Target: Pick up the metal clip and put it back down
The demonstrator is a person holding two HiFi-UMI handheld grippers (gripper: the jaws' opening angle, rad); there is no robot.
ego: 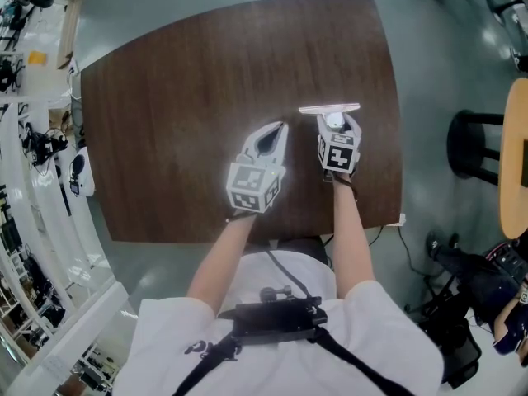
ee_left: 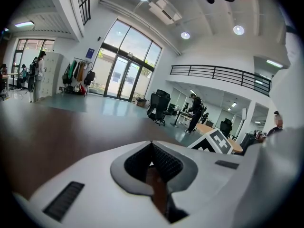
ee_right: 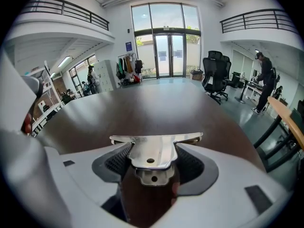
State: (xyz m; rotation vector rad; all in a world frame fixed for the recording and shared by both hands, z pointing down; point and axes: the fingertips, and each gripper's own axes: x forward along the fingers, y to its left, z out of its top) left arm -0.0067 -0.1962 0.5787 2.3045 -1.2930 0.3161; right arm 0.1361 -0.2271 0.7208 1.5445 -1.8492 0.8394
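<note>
No readable text anywhere. Marker cube at left [ego: 254, 186] and marker cube at right [ego: 339, 153] carry only black-and-white square patterns, no letters or digits. Blue wall sign [ee_right: 128, 46], left of the far glass doors, is too small to read. Dark print on the white shirt [ego: 200, 349] is partly hidden and illegible.

The tabletop [ego: 206, 81] is dark wood with fine grain and a soft sheen. The metal clip [ee_right: 152, 152] is smooth, bright, polished metal. The left hand-held gripper [ee_left: 153, 161] and the right hand-held gripper [ee_right: 153, 167] are matt white plastic, with dark ribbed pads [ee_left: 167, 161].
</note>
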